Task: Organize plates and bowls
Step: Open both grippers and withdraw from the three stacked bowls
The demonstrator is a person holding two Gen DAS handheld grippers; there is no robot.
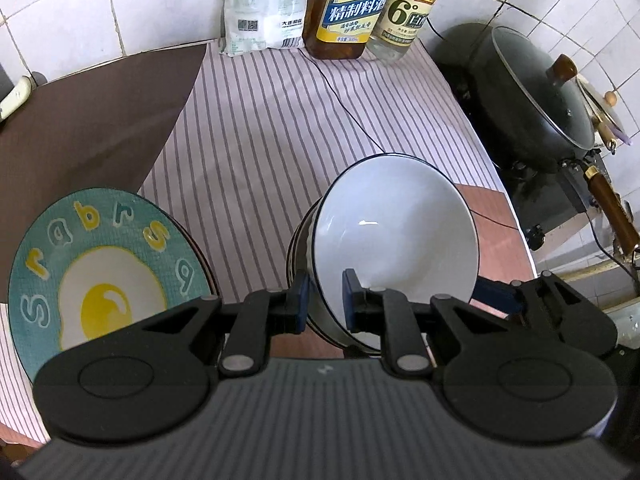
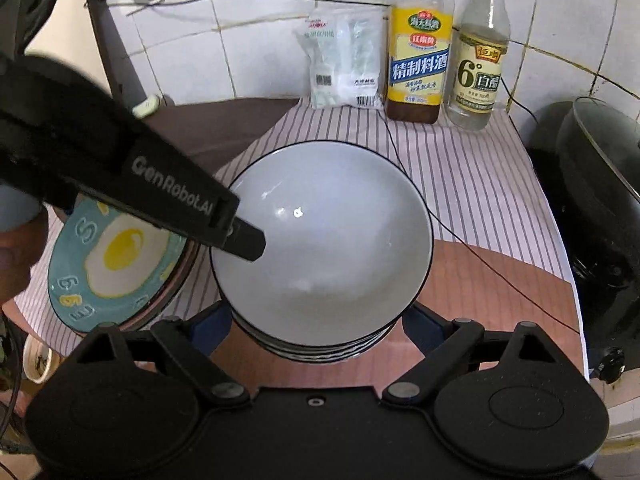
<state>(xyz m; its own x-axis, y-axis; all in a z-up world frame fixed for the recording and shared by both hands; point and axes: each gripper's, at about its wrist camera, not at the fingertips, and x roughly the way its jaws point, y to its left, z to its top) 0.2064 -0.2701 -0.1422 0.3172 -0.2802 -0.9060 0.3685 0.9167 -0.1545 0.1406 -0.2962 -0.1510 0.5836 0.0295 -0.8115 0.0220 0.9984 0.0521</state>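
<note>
The black housing of the left gripper (image 2: 244,236) carried the white lettering "GenRobot.AI". Against the tiled wall stood a yellow-labelled bottle (image 2: 419,64) printed "精制料酒", a clear bottle (image 2: 478,68) marked "6°", and a white packet (image 2: 346,60) whose print was too small to read. The teal plate (image 1: 104,276), topping a small stack at the left on the striped cloth (image 1: 280,128), bore a fried-egg picture ringed by raised letters that could not be read as a word. The white bowl (image 2: 320,236), glossy with a thin dark rim line, sat tilted on top of a stack of matching bowls (image 2: 316,350) resting where the cloth met the bare brown counter (image 2: 500,280). The left gripper (image 1: 325,300) had its blue-padded fingers pinched on the white bowl's near rim, one pad inside and one outside. The right gripper (image 2: 318,330) stood spread wide, its fingers flanking the bowl stack without clearly touching it. A lidded dark wok (image 1: 532,92) sat to the right.
</note>
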